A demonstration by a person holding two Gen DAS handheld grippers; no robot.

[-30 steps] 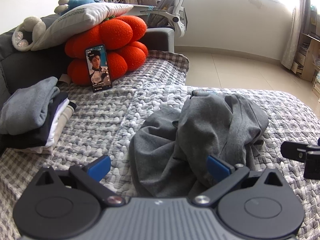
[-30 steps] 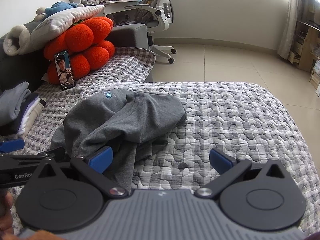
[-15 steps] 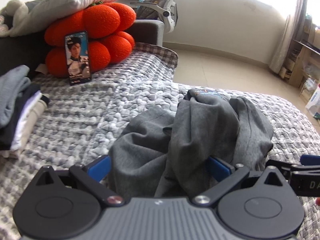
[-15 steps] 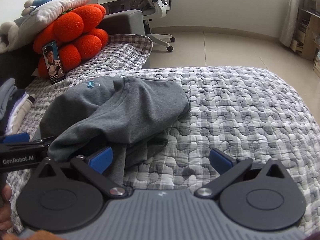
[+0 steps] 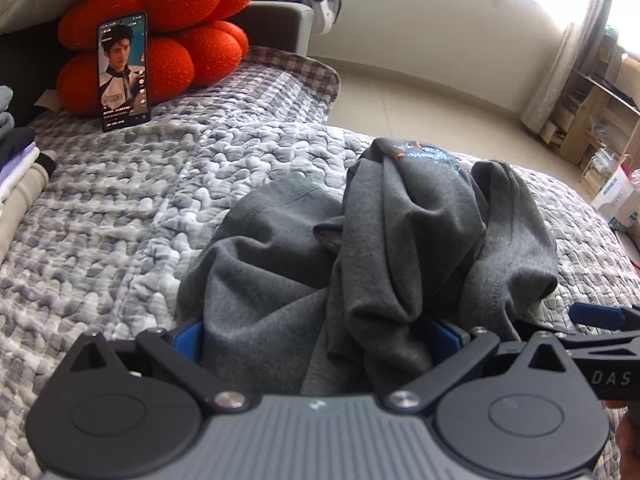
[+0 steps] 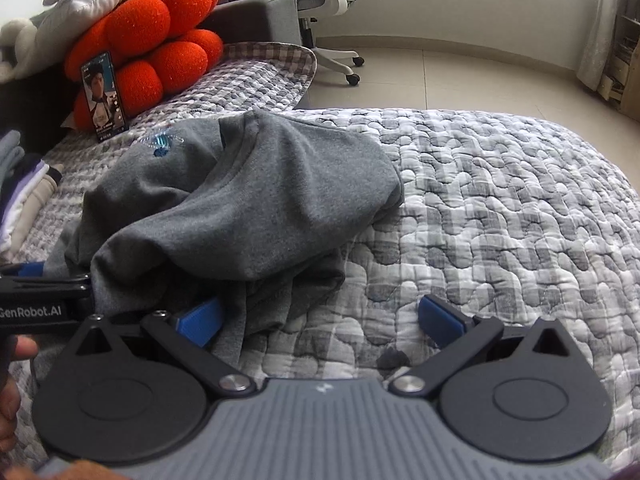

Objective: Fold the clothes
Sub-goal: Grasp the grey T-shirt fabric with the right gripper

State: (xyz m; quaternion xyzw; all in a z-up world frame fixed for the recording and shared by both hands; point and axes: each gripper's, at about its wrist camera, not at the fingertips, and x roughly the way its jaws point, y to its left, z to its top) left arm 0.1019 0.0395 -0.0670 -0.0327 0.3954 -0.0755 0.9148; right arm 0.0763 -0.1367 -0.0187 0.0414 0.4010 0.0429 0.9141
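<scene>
**Ana:** Bedroom, by the look of it. Left wrist view first: a grey quilt [image 5: 120, 216] covers the bed, with orange cushions [image 5: 160, 28] at the back and a phone [image 5: 124, 72] propped against them. Where's the garment?

**Ben:** The grey shirt [image 5: 380, 248] lies crumpled mid-bed, bunched high with a small print near its far edge. The left gripper [image 5: 316, 336] has its jaws spread wide, and cloth from the near edge fills the space between the blue pads [image 5: 188, 338]. Nothing is pinched yet. The right gripper [image 5: 596, 320] pokes in at the right edge, just beside the heap.

**Ana:** And the right wrist view?

**Ben:** Same shirt [image 6: 248, 200], seen from its other side, collar ribbing showing across the top. The right gripper [image 6: 320, 320] is also wide apart; its left pad [image 6: 200, 320] touches the shirt's near hem, while the other sits over bare quilt [image 6: 500, 208]. The left gripper [image 6: 40, 300] shows at the left, against the shirt. A stack of folded clothes [image 6: 24, 184] sits far left.

**Ana:** So which step is this?

**Ben:** I'd judge it's the opening grab, before any spreading or folding. Next, each gripper needs to close on a single edge layer, not a bundle, so that lifting apart opens the shirt flat. The left one seems to straddle too thick a wad.
</scene>
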